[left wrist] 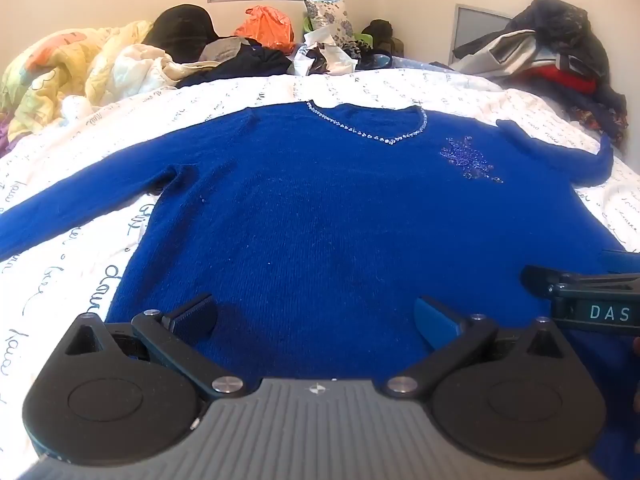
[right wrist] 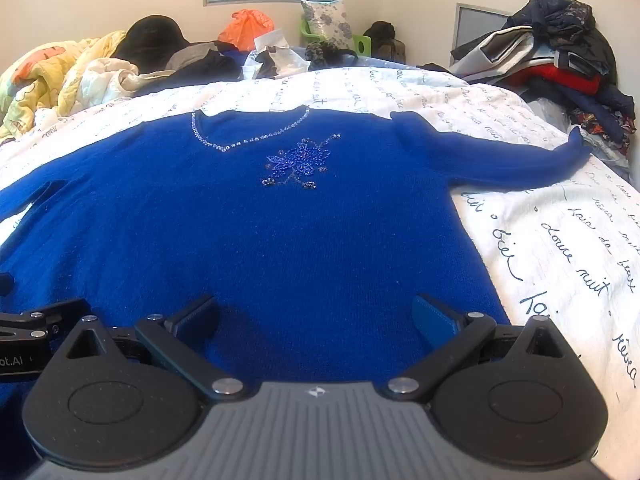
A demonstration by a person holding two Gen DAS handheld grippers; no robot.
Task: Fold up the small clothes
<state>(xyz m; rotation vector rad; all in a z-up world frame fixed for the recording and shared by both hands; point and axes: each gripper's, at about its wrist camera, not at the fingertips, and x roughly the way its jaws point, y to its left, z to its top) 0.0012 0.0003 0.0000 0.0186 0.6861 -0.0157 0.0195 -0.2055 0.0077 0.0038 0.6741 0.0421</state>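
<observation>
Left gripper point(left wrist: 316, 314): fingers wide apart, nothing between them, above the sweater's hem near the bed's near edge.
Left fingers point(left wrist: 196, 308): blue pads facing each other across bare knit.
Sweater point(left wrist: 320, 208): royal blue knit, spread flat and face up on the bed, neckline toward the far edge, hem toward the near edge.
Left sleeve point(left wrist: 80, 196): stretched out toward the bed's left edge, a wedge of sheet showing between it and the body.
Neckline trim point(left wrist: 372, 130): a string of clear stones along the V.
Beaded flower point(right wrist: 298, 160): blue beads on the chest, just below the neckline.
Right sleeve point(right wrist: 500, 156): reaches toward the bed's right edge, cuff tip turned up.
Right gripper point(right wrist: 316, 314): fingers fully spread, empty, over the hem just beside the left gripper.
Writing on grippers: "DAS" reads on the right gripper's side in the left wrist view; "ot.AI" on the left gripper's side in the right wrist view.
Sheet point(right wrist: 560, 248): white with dark cursive script; "nuit" is legible, the rest is unclear.
Open room: bare sheet along the right edge and beyond the neckline.
Far edge: a yellow quilt point(left wrist: 60, 68), an orange bag point(left wrist: 264, 26), and a heap of clothes point(right wrist: 560, 52) at the right corner.
</observation>
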